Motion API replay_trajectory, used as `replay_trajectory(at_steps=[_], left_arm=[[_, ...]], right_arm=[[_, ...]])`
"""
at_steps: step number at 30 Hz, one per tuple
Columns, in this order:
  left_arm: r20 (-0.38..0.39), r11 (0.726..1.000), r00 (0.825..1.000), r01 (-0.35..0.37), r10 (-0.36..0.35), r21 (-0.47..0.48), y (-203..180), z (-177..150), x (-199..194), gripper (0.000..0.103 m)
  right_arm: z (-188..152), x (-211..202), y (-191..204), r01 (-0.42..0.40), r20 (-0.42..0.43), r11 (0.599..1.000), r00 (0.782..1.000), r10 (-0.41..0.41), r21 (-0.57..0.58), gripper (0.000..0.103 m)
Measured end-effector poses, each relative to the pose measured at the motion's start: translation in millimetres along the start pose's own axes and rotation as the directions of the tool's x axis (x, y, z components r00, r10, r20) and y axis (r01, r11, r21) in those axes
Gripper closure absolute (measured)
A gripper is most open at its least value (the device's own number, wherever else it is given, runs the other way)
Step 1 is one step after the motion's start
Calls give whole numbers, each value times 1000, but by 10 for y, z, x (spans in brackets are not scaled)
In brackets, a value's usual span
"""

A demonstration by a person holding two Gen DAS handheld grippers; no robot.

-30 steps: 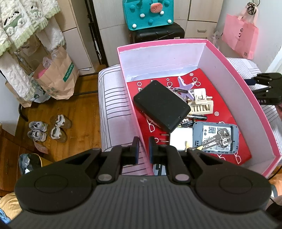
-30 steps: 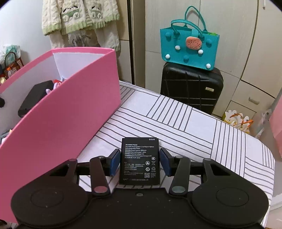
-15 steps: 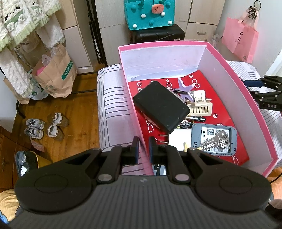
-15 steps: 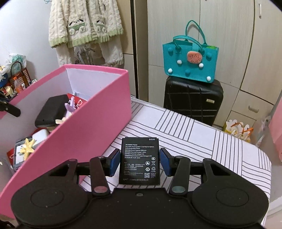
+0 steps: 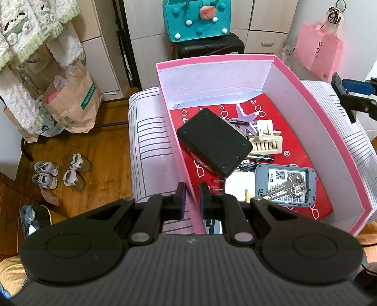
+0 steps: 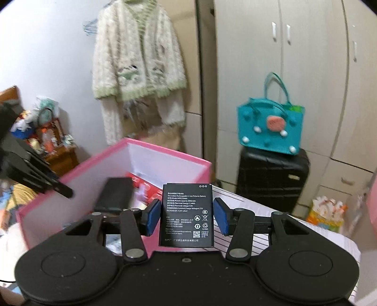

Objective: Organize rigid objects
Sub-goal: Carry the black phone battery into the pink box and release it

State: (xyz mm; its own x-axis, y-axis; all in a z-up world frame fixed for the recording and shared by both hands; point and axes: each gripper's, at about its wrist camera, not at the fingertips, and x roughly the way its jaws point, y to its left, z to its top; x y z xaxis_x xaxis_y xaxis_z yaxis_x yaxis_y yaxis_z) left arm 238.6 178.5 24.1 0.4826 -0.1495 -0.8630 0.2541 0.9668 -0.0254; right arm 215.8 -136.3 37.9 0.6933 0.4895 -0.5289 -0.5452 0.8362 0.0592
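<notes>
A pink box (image 5: 212, 62) with white inner walls and a red patterned floor stands on a striped cushion. Inside lie a black case (image 5: 212, 141), a purple starfish (image 5: 245, 115), a cream hair claw (image 5: 266, 138), loose batteries (image 5: 256, 160), a white charger (image 5: 238, 186) and a grey device with keys (image 5: 289, 186) on it. My left gripper (image 5: 192, 200) is shut on the box's near left wall. My right gripper (image 6: 187, 216) is shut on a flat black battery (image 6: 186, 211), held in the air beside the box (image 6: 165, 153), above its rim. It also shows at the right edge of the left wrist view as the right gripper (image 5: 346, 94).
The striped cushion (image 5: 148, 141) extends left and right of the box. Behind stand a black suitcase (image 5: 207, 46) with a teal felt bag (image 5: 198, 18) on top, and a pink paper bag (image 5: 318, 54). Shoes (image 5: 59, 174) and a brown paper bag (image 5: 73, 98) sit on the wooden floor.
My right gripper has risen with the battery and tilted up, from below the box's rim to above it. The left gripper has kept still on the box wall.
</notes>
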Motion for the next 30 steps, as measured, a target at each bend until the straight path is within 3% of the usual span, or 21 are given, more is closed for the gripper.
replay_trajectory(at_steps=[5, 10, 14, 17, 20, 30], left_arm=[[2, 1000, 1000, 7, -7, 1, -5, -3, -3, 92], [4, 1000, 1000, 18, -18, 6, 16, 3, -7, 91], [-4, 1000, 1000, 22, -22, 5, 33, 9, -6, 91], [-1, 1000, 1000, 16, -16, 9, 21, 11, -8, 91], [3, 1000, 1000, 22, -22, -5, 37, -9, -10, 91], [15, 998, 999, 51, -51, -38, 71, -59, -81, 91]], right_arm=[[90, 52, 202, -128, -24, 991, 991, 129, 33, 49], [83, 253, 412, -277, -129, 957, 949, 286, 88, 49], [-45, 370, 604, -330, -222, 940, 914, 340, 82, 49], [-121, 393, 674, -336, -265, 939, 901, 344, 77, 49], [-134, 353, 663, -314, -263, 946, 909, 323, 77, 49], [-68, -75, 484, -232, -129, 968, 961, 243, 94, 44]])
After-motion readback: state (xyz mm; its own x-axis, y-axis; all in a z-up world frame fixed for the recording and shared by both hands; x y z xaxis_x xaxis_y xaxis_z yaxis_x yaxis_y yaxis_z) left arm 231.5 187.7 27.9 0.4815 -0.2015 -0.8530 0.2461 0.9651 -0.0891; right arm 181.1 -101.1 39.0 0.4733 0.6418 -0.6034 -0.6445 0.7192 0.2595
